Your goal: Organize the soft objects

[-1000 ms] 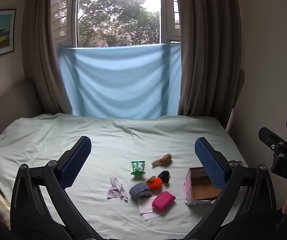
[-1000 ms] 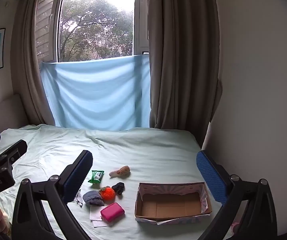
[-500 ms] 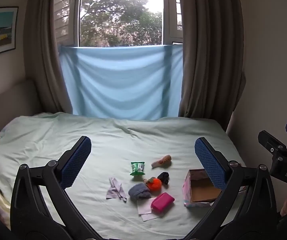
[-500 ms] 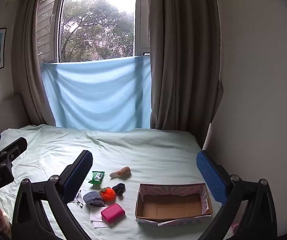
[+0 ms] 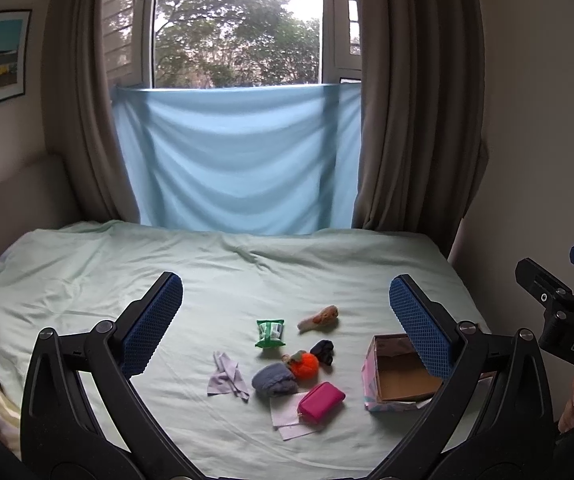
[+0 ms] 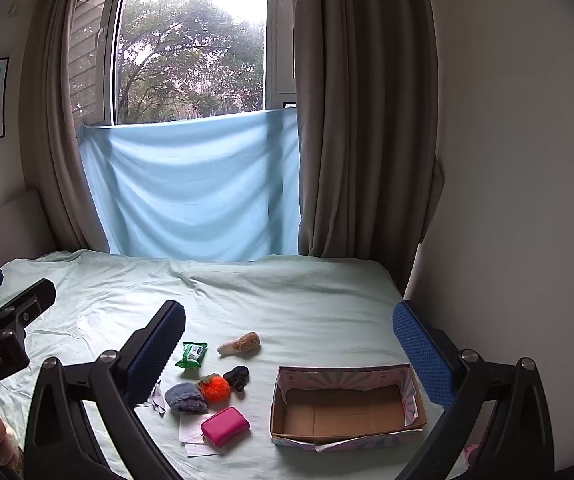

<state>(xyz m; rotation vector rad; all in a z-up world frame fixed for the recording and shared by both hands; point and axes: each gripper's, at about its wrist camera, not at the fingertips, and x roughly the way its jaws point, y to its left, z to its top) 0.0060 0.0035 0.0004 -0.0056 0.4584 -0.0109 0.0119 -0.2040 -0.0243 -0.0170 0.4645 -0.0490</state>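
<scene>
Pale green cotton sheeting covers the bed (image 6: 307,300) on which all task items lie. The landmark is the open cardboard box with patterned pink outer walls (image 6: 347,376), standing empty near the bed's right edge. Left of the box, well apart from it, a loose cluster gathers: a magenta zip pouch (image 6: 225,426) resting on white paper slips (image 6: 191,436), a grey-blue rolled knit sock (image 6: 185,398), a fluffy orange pompom toy (image 6: 215,388) touching the sock, and a small black fabric bundle (image 6: 238,377) nearest the box. Farther from the box lie a green wet-wipe packet (image 6: 192,354), a tan plush drumstick-shaped toy (image 6: 241,345), and, seen best from the left wrist, a crumpled lilac cloth (image 5: 227,376).

The left gripper (image 5: 287,326) and the right gripper (image 6: 289,344) both hang above the bed with jaws spread wide and nothing between the blue pads.

By the look of it, no item is yet boxed; the step in hand is the approach to a first pick. The next move probably calls for lowering one gripper over a cluster item, closing gently on its compressible bulk, then carrying it rightward into the box.
</scene>
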